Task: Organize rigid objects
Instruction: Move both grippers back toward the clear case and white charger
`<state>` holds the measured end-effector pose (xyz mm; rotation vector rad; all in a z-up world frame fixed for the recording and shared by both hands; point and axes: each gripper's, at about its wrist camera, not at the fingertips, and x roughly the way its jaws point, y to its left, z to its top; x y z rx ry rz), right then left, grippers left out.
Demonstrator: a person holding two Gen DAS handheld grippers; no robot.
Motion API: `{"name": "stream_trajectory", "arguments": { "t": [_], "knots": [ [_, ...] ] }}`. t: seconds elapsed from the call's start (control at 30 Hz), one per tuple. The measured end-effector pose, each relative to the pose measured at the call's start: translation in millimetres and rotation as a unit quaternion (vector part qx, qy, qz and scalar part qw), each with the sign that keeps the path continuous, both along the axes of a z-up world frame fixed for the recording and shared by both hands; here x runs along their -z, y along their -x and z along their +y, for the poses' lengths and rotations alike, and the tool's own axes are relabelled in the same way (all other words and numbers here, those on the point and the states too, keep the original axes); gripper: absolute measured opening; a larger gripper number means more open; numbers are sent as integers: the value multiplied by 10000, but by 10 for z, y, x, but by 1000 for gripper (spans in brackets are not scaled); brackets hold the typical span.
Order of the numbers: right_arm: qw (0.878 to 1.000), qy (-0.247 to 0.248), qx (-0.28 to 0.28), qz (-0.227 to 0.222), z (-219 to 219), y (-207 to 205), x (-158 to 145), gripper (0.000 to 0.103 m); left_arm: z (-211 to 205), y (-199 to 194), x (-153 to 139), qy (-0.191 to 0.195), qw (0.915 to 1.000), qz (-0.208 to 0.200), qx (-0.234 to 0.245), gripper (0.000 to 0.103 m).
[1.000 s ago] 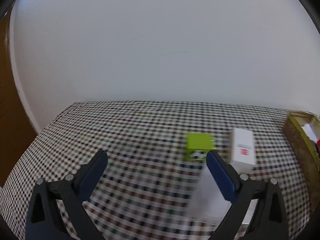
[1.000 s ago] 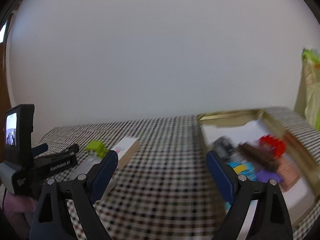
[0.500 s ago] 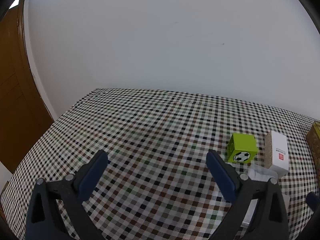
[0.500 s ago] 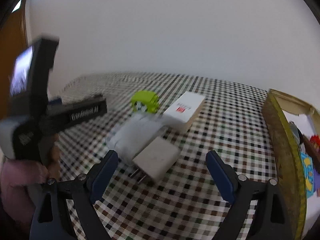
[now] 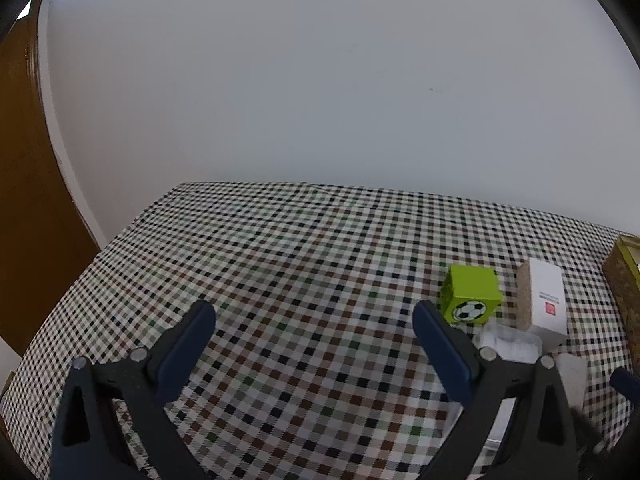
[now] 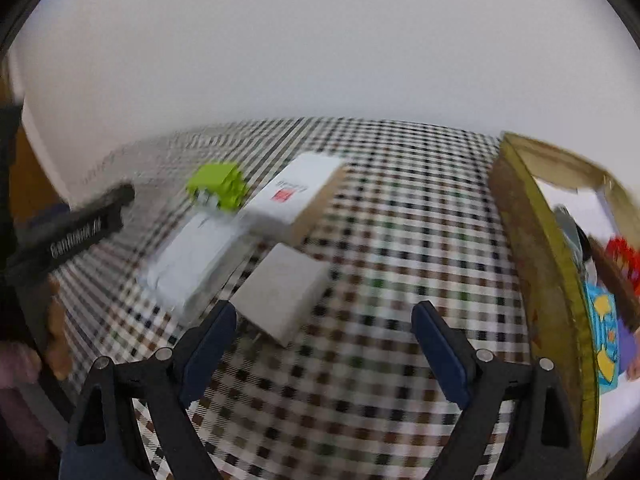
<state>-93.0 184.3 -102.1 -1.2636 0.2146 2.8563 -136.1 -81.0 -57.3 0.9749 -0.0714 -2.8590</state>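
On the checked tablecloth lie a green cube with a football print (image 5: 471,294) (image 6: 218,186), a white box with a red label (image 5: 546,302) (image 6: 298,196), a clear plastic case (image 6: 196,260) (image 5: 510,344) and a white charger block (image 6: 282,292). My left gripper (image 5: 314,320) is open and empty over bare cloth, left of the cube. My right gripper (image 6: 324,322) is open and empty, just in front of the charger block.
A gold-rimmed open box (image 6: 540,264) holding several small items stands at the right; its corner shows in the left wrist view (image 5: 622,280). A wooden door (image 5: 24,200) is at the left. A white wall runs behind the table.
My right gripper has swung left from the gold box and moved closer to the charger block. My left gripper has drifted left, so the cube and white box sit further right.
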Motion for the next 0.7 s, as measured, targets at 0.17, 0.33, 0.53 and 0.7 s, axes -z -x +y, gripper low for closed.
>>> {"name": "stream_trajectory", "arguments": {
  "t": [0.17, 0.33, 0.53, 0.7],
  "knots": [
    [9993, 150, 325, 112, 186, -51, -12, 91, 103, -29, 2, 115, 9996, -15, 248, 100],
    [9994, -106, 101, 312, 6, -44, -71, 91, 120, -28, -1, 202, 9994, 25, 270, 100],
    [9997, -182, 106, 121, -118, 211, -9, 87, 58, -21, 4, 41, 9998, 0, 189, 100],
    [9989, -381, 20, -264, -202, 407, 96, 61, 70, -14, 5, 15, 9997, -7, 249, 100]
  ]
}}
